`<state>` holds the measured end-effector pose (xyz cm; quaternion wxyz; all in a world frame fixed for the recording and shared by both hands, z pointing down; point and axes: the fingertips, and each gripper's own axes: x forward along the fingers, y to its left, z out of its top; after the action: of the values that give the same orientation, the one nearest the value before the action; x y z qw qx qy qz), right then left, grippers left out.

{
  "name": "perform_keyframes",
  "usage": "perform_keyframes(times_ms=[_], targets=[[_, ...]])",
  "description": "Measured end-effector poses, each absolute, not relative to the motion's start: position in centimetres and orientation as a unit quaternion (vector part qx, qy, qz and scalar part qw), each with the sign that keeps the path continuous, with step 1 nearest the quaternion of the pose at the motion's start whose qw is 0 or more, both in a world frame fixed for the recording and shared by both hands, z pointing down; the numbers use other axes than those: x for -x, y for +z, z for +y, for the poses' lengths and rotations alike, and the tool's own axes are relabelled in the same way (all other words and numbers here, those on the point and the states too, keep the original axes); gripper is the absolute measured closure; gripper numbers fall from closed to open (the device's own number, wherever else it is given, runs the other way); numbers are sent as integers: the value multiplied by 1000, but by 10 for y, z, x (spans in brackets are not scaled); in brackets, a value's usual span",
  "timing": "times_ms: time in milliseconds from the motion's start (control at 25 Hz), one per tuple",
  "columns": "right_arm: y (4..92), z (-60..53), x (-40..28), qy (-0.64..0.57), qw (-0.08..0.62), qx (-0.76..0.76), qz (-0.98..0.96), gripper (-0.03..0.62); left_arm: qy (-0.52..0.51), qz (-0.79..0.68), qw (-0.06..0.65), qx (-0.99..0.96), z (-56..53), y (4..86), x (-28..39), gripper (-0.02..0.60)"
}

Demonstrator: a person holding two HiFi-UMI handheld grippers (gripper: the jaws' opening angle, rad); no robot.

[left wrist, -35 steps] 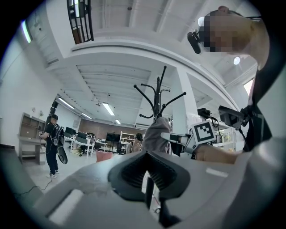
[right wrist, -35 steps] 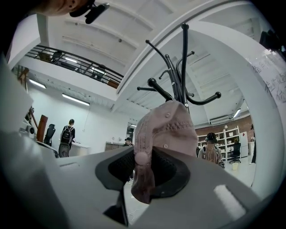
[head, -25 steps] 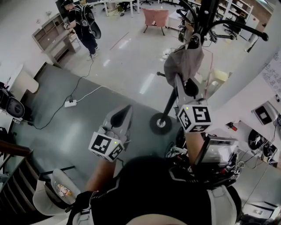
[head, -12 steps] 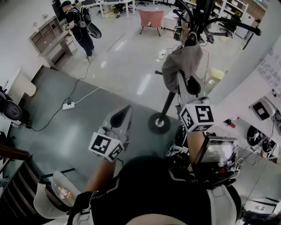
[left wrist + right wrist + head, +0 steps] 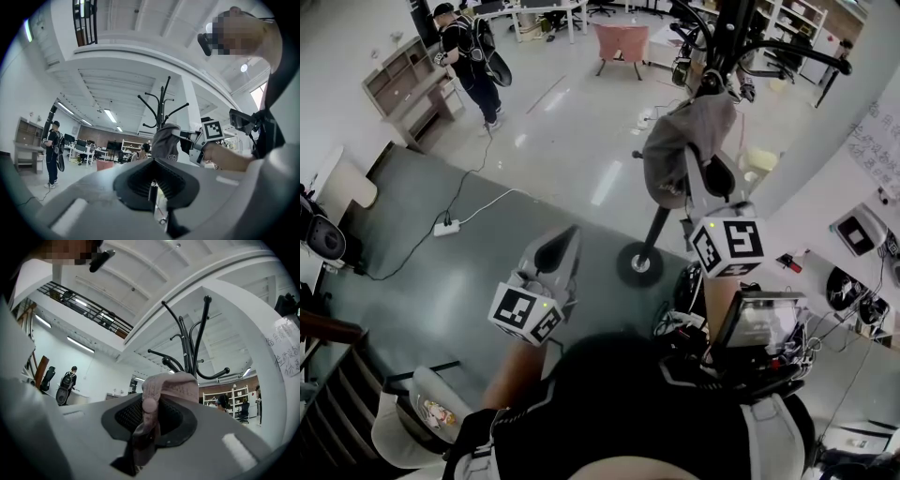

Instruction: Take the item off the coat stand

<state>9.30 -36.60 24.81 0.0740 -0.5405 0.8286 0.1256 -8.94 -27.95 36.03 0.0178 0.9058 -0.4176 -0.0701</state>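
The cap, upper right in the head view, is pinched by the fingers of the right gripper and is apparently hung on the stand above them. The left gripper, lower left, is farther off, its fingers pressed together.

Dusty-pink fabric cap, button on top, crumpled and pinched between the jaws of the right gripper. It hangs up against an upper hook of the black coat stand; can't tell if it is hooked. The stand is upright, with curved arms and a round base on the floor.
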Motion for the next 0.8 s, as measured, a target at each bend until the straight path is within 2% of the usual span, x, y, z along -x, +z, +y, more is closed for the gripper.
perform_keyframes(times_ms=[800], targets=[[222, -335, -78, 146, 94, 512, 841, 517, -76, -395, 24, -915, -283, 364, 90, 565]])
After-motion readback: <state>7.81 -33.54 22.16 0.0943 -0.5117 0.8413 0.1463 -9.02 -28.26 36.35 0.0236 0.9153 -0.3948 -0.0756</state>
